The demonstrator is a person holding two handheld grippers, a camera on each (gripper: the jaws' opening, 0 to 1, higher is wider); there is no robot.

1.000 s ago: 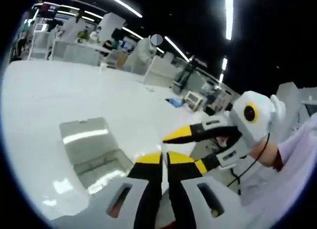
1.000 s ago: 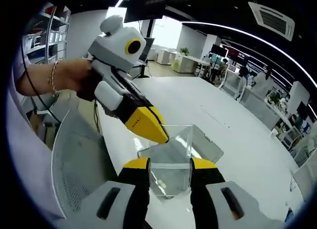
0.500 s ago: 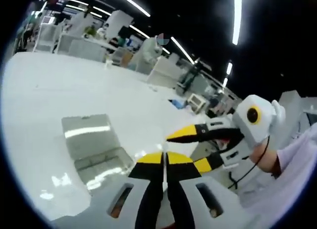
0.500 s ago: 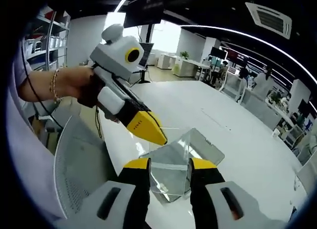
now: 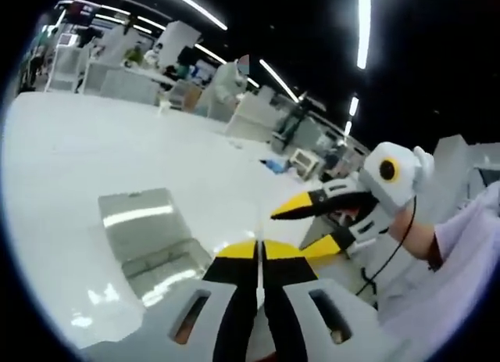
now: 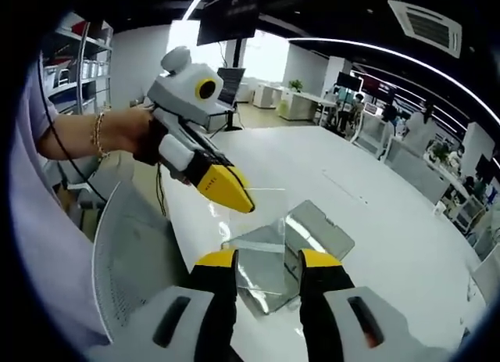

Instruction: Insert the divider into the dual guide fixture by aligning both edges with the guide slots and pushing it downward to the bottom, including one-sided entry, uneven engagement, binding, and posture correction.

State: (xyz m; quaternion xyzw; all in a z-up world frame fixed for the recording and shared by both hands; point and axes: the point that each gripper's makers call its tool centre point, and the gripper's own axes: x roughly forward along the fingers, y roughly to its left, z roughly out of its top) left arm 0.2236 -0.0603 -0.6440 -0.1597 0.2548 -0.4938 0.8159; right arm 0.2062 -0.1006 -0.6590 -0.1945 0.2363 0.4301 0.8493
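Note:
The clear dual guide fixture point(image 6: 312, 225) lies on the white table point(image 6: 375, 198); in the left gripper view the fixture point(image 5: 148, 237) sits left of my jaws. My left gripper point(image 5: 259, 246) is shut, with a thin clear divider edge-on between its yellow tips. In the right gripper view the left gripper point(image 6: 234, 196) holds that divider point(image 6: 266, 204) in the air, above and left of the fixture. My right gripper point(image 6: 268, 259) stands open close above the fixture's near end, with nothing in its grasp. The right gripper point(image 5: 303, 227) also hangs open in the left gripper view.
A grey mesh chair back point(image 6: 129, 260) stands at the table's near left edge. A person's hand with a bracelet point(image 6: 101, 135) holds the left gripper. Desks and people fill the far room point(image 5: 195, 73). The table stretches wide beyond the fixture.
The left gripper has risen up and away from the fixture with the divider in it. The right gripper has stayed open near the fixture.

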